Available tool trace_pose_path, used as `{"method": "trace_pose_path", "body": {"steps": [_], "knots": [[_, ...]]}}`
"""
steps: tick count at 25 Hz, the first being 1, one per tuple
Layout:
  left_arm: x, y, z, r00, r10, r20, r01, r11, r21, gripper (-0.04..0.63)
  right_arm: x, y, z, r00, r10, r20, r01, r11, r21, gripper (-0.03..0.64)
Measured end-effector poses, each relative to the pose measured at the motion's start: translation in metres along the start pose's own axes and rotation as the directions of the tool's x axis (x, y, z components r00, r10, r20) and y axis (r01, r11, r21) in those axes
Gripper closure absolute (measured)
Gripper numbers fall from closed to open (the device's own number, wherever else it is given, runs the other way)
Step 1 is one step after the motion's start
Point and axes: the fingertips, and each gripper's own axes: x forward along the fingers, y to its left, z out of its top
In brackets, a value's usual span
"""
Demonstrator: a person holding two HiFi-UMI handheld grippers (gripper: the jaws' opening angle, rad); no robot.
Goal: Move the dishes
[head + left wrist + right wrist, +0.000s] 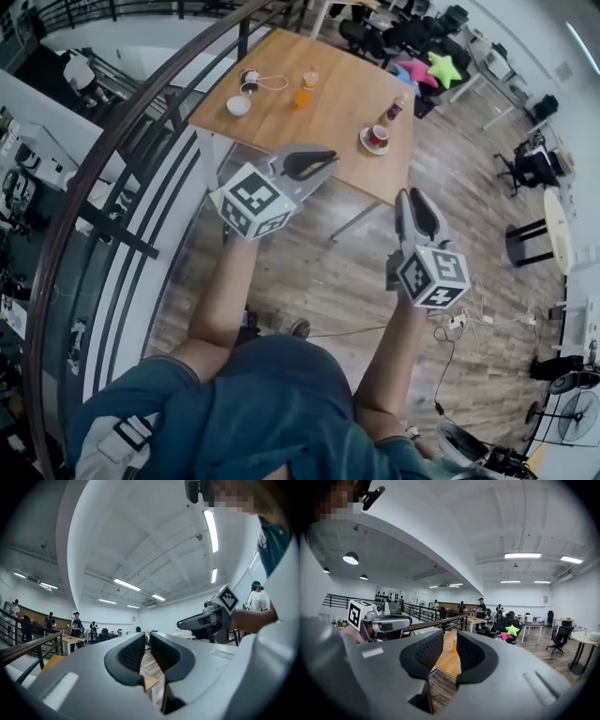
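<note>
while both tools hang in the air well short of the surface [328,117], no dish is in hand. left tool [330,161] is pinched nearly together, only a sliver between the pads, nothing in it. right tool [412,196] shows a narrow gap, also empty, pointing toward the surface.

the dishes all sit on the surface:
- cup [378,134] on a saucer [366,144], near the edge on the person's side
- white bowl [238,106] at the far left, close to the edge by the railing [122,141]
- glass [306,92] with orange drink, toward the far side

risks, as judgement:
- left tool has to spread before any grab. going in pinched like this, it would just shove a dish, and the bowl could slide toward the railing side.
- the cup rides loose on the saucer. lifting by the saucer rim with any tilt could slide the cup off or slosh it, and the near edge leaves little margin before the floor.
- the glass looks tall and filled, so a bump from a tool or a squeeze high up could tip it and spill.
- a saucer rim is thin for these thick pads, so slip is likely if the grip is shallow.
</note>
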Motion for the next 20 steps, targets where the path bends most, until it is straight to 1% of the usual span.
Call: {"method": "trace_pose_path", "body": {"steps": [5,9,12,16,20], "knots": [[0.009,0.003,0.0,1.0,0.0,-0.003,0.0,1.0,-0.003,0.532,0.006,-0.009,0.002,1.0,0.007,0.001,-0.007,1.0,0.0,0.534],[0.026,0.01,-0.012,0.999,0.024,-0.033,-0.024,1.0,0.006,0.503,0.021,-0.03,-0.008,1.0,0.029,0.008,-0.029,0.999,0.023,0.534],[0.042,0.021,-0.023,0.996,0.061,-0.067,-0.06,0.998,0.028,0.475,0.042,-0.05,-0.013,0.998,0.066,0.025,-0.067,0.997,0.041,0.532],[0.065,0.027,-0.027,0.988,0.111,-0.104,-0.106,0.993,0.052,0.466,0.062,-0.078,-0.014,0.992,0.119,0.04,-0.121,0.991,0.062,0.532],[0.086,0.03,-0.028,0.976,0.173,-0.13,-0.163,0.983,0.086,0.462,0.084,-0.102,-0.012,0.981,0.186,0.054,-0.189,0.979,0.069,0.533]]}}
